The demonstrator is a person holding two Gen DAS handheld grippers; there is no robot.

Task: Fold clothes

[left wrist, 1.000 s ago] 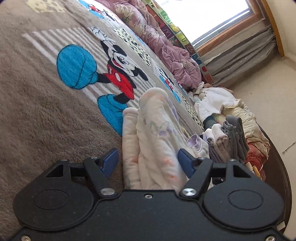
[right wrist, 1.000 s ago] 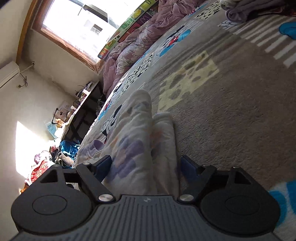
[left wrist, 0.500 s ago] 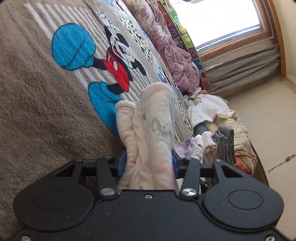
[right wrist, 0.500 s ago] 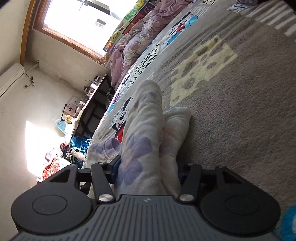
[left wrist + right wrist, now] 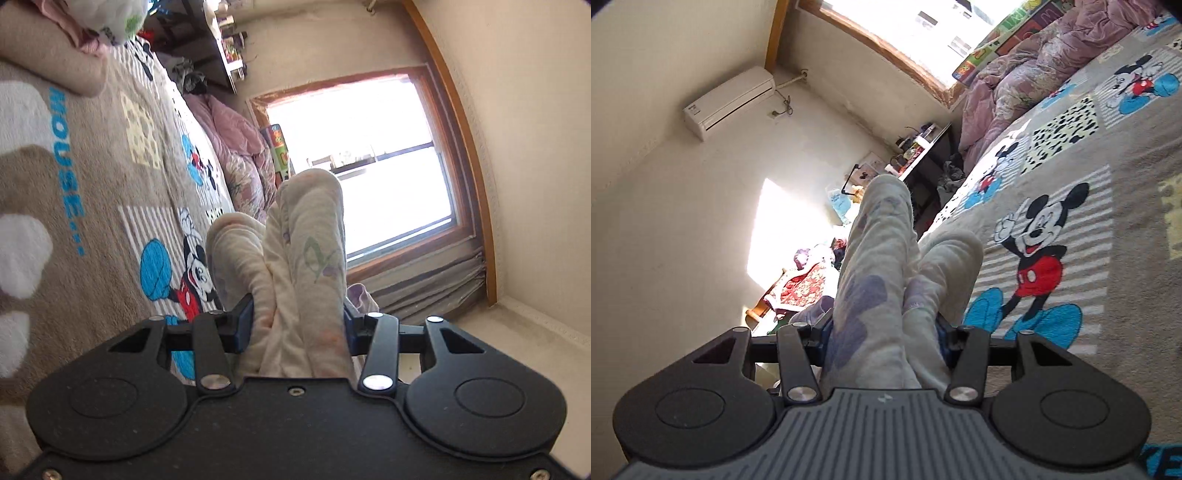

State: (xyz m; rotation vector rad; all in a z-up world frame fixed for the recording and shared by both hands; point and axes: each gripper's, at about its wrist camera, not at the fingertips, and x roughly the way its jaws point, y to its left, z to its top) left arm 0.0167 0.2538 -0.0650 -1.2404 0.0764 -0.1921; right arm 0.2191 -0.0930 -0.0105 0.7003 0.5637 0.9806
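A folded pale pink garment with a faint floral print (image 5: 303, 258) is clamped between the blue pads of my left gripper (image 5: 295, 325), which is shut on it and holds it lifted above the bed. The same garment (image 5: 882, 280) shows in the right wrist view, where my right gripper (image 5: 882, 336) is shut on its other end. The folded bundle sticks up past both sets of fingers. The fingertips are mostly hidden by the cloth.
A grey Mickey Mouse blanket (image 5: 92, 177) covers the bed (image 5: 1089, 229). A pink quilt (image 5: 236, 147) lies along the window side (image 5: 1027, 81). A dark desk (image 5: 923, 155) with clutter stands by the wall. A window (image 5: 369, 155) is ahead.
Both grippers went from open around the garment to shut on it, then lifted it off the blanket and swung upward, so the room and window now show behind it.
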